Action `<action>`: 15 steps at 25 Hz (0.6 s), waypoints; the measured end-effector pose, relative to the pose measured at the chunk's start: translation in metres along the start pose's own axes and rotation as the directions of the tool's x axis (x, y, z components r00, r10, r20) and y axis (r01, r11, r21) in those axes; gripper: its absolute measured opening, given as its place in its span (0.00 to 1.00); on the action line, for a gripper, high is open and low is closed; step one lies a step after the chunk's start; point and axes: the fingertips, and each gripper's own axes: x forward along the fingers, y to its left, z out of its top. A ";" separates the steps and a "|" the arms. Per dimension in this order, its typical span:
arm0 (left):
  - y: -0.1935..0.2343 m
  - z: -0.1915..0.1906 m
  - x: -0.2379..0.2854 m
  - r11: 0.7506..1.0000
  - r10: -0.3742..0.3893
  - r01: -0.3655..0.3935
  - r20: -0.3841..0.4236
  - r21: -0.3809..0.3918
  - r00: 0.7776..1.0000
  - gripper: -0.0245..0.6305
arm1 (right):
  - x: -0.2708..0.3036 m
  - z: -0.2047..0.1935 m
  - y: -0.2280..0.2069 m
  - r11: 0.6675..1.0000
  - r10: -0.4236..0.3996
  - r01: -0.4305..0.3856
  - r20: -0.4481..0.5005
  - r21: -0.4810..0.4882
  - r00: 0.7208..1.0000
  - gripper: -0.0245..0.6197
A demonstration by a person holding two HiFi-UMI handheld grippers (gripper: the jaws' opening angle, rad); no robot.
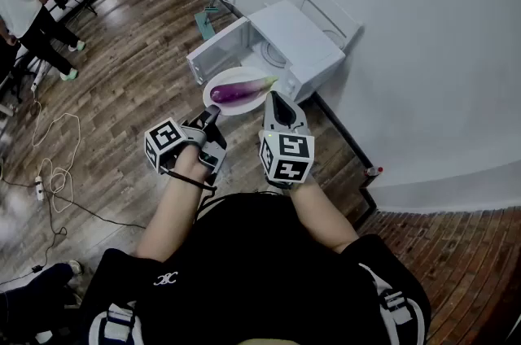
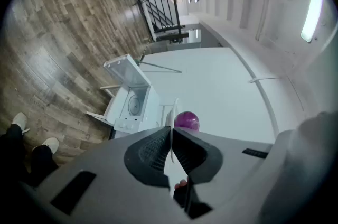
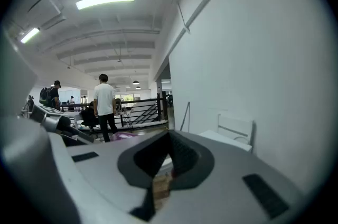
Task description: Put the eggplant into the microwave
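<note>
From the head view, the eggplant [image 1: 238, 92] lay on a white plate [image 1: 232, 75] held at frame centre, just in front of the open microwave [image 1: 293, 42] on the wooden floor [image 1: 122, 75]. The left gripper [image 1: 213, 113] met the plate's near rim, and the right gripper [image 1: 274, 98] sat at the plate's right edge. Only the left gripper view showed the grip: the jaws pinched the rim, which was seen edge-on as a thin white line, with the eggplant's purple end above them. The right gripper view showed its jaws pressed together at the tips, a sliver of purple to their left, and a standing person [image 3: 104, 104] by a railing [image 3: 140, 112].
</note>
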 end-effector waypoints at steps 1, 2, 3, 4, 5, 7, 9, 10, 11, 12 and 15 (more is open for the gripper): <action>0.003 -0.002 0.002 1.000 0.000 0.000 -0.002 -0.008 1.000 0.06 | -0.002 0.000 -0.002 1.000 -0.002 0.002 0.003 -0.007 1.000 0.05; 0.005 -0.004 0.003 1.000 0.000 0.000 -0.004 -0.014 1.000 0.06 | -0.003 0.000 -0.003 1.000 -0.004 0.004 0.004 -0.011 1.000 0.05; 0.007 -0.005 0.003 1.000 0.000 -0.001 -0.005 -0.018 1.000 0.06 | -0.004 -0.002 -0.004 1.000 -0.007 0.007 0.003 -0.010 1.000 0.05; 0.009 -0.004 0.003 1.000 0.001 -0.001 -0.004 -0.020 1.000 0.06 | -0.005 -0.004 -0.004 1.000 -0.011 0.011 -0.002 -0.007 1.000 0.05; 0.011 -0.003 0.001 1.000 0.002 -0.002 -0.002 -0.022 1.000 0.06 | -0.005 -0.006 -0.004 1.000 -0.016 0.016 -0.009 -0.003 1.000 0.05; 0.013 -0.001 -0.001 1.000 0.002 -0.002 0.007 -0.022 1.000 0.06 | -0.006 -0.011 -0.004 1.000 -0.019 0.019 -0.027 0.012 0.999 0.05; 0.015 -0.001 0.002 1.000 0.003 -0.003 0.019 -0.013 1.000 0.06 | -0.006 -0.013 -0.009 1.000 -0.012 0.013 -0.027 0.020 1.000 0.05; 0.016 0.000 0.000 1.000 0.003 -0.003 0.025 -0.011 1.000 0.06 | -0.008 -0.012 -0.009 1.000 -0.014 0.014 -0.018 0.016 1.000 0.05; 0.018 0.003 -0.007 1.000 0.001 -0.001 0.028 -0.013 1.000 0.06 | -0.012 -0.011 -0.004 1.000 -0.018 0.018 -0.011 0.009 1.000 0.05; 0.019 0.006 -0.018 1.000 -0.003 0.003 0.029 -0.016 1.000 0.06 | -0.018 -0.009 0.005 1.000 -0.022 0.022 -0.006 0.005 1.000 0.05; 0.024 0.012 -0.038 1.000 -0.005 0.006 0.029 -0.022 1.000 0.06 | -0.028 -0.006 0.020 1.000 -0.023 0.023 -0.010 0.013 1.000 0.05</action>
